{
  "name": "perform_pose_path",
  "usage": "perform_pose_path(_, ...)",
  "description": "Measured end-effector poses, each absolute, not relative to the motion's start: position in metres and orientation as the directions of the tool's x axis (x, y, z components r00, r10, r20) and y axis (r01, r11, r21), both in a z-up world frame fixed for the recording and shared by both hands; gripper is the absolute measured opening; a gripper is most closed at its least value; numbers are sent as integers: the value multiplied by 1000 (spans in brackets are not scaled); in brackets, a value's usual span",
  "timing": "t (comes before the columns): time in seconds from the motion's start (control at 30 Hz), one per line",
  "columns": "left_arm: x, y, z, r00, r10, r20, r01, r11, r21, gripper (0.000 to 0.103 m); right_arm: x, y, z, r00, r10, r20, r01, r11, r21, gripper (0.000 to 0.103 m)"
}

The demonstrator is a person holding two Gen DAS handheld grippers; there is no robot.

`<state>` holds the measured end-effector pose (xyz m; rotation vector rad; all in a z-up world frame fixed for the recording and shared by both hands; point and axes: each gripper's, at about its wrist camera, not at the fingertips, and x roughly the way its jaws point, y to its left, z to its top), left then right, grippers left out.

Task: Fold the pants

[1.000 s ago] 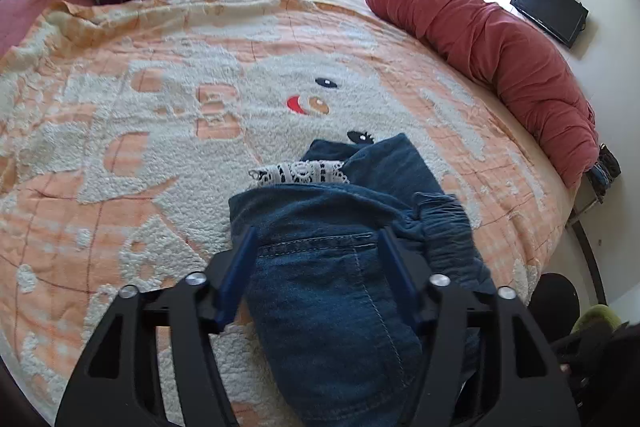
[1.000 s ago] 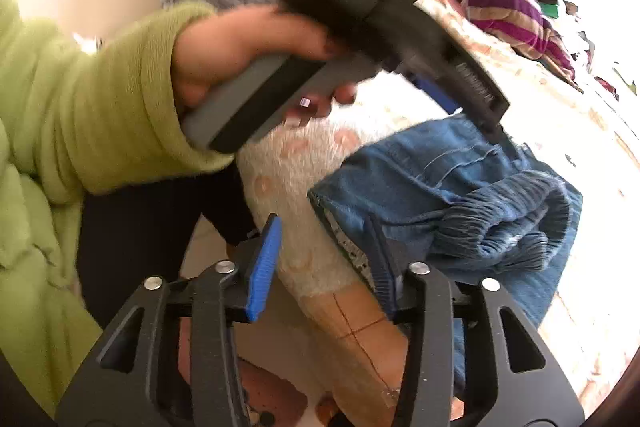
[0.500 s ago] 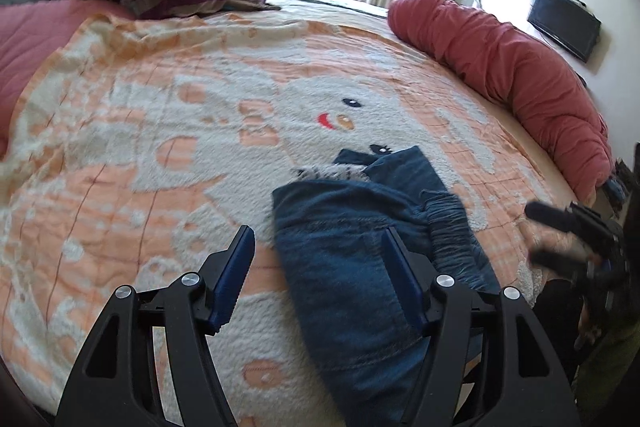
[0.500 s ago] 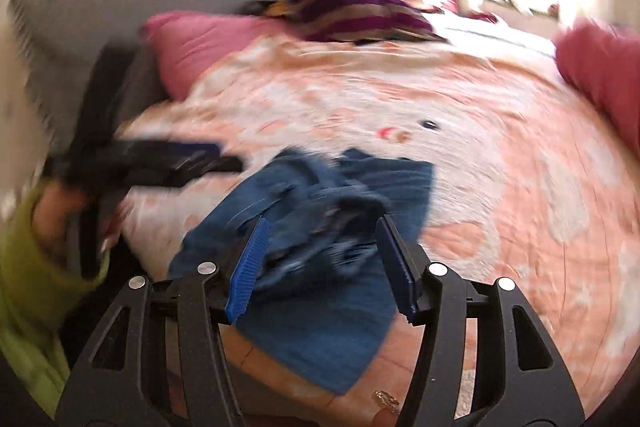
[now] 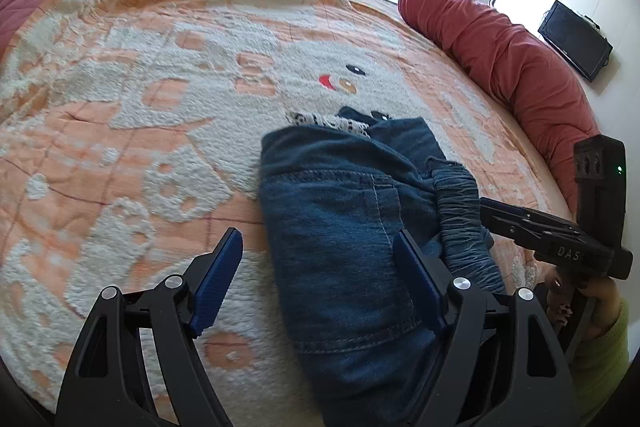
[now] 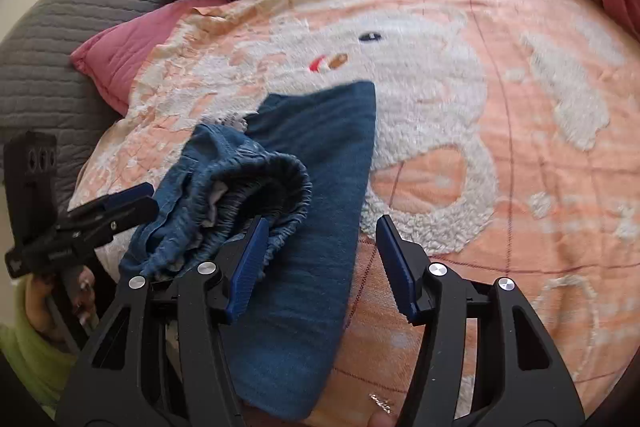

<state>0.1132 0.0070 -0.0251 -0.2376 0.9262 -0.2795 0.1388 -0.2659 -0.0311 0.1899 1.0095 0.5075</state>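
"Where are the pants (image 5: 352, 227)?"

"On the bed, on the fluffy orange and white blanket (image 5: 160, 107), close to the near edge. They are blue jeans, bunched in a lumpy pile."

"Are the grabbers holding them?"

"No. The left gripper (image 5: 316, 275) has its jaws spread wide, with nothing between them. The right gripper (image 6: 320, 259) is spread wide too, right above the jeans."

"What should happen now?"

"I think the pile needs smoothing out. The stretchy waistband (image 6: 272, 187) is all scrunched up and sticks out. Grab it by two corners, one for each gripper, and pull it flat before folding."

"Is the cloth hard to hold?"

"Denim is thick and a bit stiff, so pinch just one layer. The blanket is soft and bumpy, so lift the jeans a little instead of dragging."
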Motion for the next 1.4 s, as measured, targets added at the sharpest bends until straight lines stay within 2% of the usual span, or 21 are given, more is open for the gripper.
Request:
perform_pose_path(0.4, 139, -6, -49, 519, -386, -763, 135, 918, -372, 76, 164, -256, -50, 352, 562, -749, -360, 819, 446, 50)
perform_pose_path(0.47, 141, -11, -50, 521, -390, -759, 148, 917, -370, 73, 164, -255, -51, 350, 580, -735, -377, 806, 456, 48)
perform_pose_path(0.53, 140, -13, -50, 526, -400, -750, 158, 913, -376, 65, 162, -253, -50, 346, 599, -722, -406, 790, 460, 27)
perform_pose_path(0.57, 139, -14, -50, 531, -402, -746, 161, 912, -377, 62, 161, -252, -50, 348, 604, -717, -416, 785, 459, 23)
perform_pose_path(0.6, 139, -14, -48, 534, -404, -742, 164, 911, -378, 59, 158, -249, -48, 360, 598, -716, -435, 787, 438, 13)
perform_pose_path(0.63, 138, -13, -47, 539, -409, -736, 167, 909, -383, 53, 154, -245, -44, 379, 582, -720, -452, 795, 405, 10)
perform_pose_path(0.8, 135, -12, -35, 555, -421, -717, 186, 903, -387, 46, 135, -223, -24, 473, 521, -711, -532, 812, 240, 8)
perform_pose_path(1.4, 203, -5, 16, 656, -328, -679, 192, 943, -270, 44, 209, -201, 17, 556, 518, -650, -531, 823, 201, 8)
